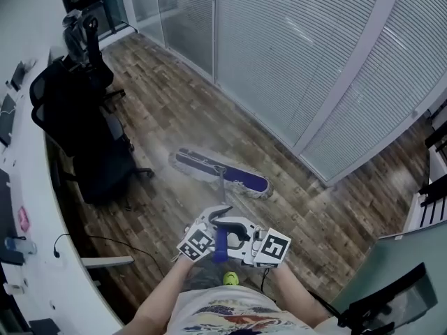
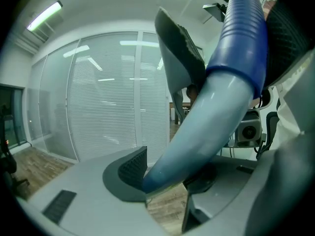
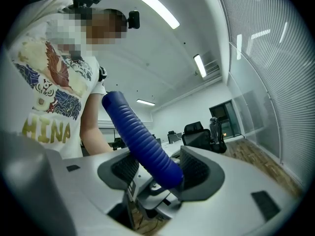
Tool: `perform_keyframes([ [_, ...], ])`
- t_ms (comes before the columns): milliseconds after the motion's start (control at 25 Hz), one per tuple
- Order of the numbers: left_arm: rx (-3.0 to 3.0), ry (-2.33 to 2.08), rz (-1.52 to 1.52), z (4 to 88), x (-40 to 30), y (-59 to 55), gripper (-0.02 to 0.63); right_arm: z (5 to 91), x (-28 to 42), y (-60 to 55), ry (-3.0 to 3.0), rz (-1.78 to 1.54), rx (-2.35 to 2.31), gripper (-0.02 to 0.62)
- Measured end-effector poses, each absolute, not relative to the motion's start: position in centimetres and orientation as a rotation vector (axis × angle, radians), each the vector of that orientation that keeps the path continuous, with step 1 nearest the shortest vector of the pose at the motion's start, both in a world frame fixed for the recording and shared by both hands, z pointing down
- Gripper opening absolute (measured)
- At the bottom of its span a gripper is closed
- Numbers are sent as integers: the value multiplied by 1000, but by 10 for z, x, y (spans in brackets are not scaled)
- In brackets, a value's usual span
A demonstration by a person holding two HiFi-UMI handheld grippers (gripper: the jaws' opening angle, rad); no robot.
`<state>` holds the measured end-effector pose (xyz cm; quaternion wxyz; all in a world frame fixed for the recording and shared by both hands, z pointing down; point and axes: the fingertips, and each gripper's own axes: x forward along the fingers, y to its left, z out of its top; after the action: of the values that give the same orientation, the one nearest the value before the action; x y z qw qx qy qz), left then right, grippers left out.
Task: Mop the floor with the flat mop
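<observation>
The flat mop head (image 1: 220, 173), blue with grey fringe, lies flat on the wooden floor ahead of me. Its thin handle (image 1: 222, 190) rises toward me and ends in a blue ribbed grip (image 1: 221, 245). Both grippers hold that grip close to my body. My left gripper (image 1: 213, 220) is shut on the handle, and the left gripper view shows the pale blue shaft (image 2: 206, 117) pinched between the jaws of my left gripper (image 2: 167, 173). My right gripper (image 1: 236, 232) clamps the grip from the other side. In the right gripper view the ribbed grip (image 3: 142, 141) sits between that gripper's (image 3: 160, 171) dark pads.
Black office chairs (image 1: 84, 117) crowd the left by a long white desk (image 1: 28, 208). A glass partition with blinds (image 1: 300, 61) runs across the far side. Another desk corner (image 1: 391, 285) is at the lower right. A cable (image 1: 105, 241) trails on the floor.
</observation>
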<state>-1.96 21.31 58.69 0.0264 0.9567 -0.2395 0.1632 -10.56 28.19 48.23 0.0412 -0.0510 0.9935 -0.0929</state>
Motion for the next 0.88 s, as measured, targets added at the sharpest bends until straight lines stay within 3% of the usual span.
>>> perform_keyframes([
  [400, 2930, -830, 502, 599, -2, 293, 147, 491, -84, 366, 3034, -237, -63, 247],
  [880, 2945, -849, 477, 610, -23, 241, 149, 504, -106, 320, 3071, -143, 77, 245],
])
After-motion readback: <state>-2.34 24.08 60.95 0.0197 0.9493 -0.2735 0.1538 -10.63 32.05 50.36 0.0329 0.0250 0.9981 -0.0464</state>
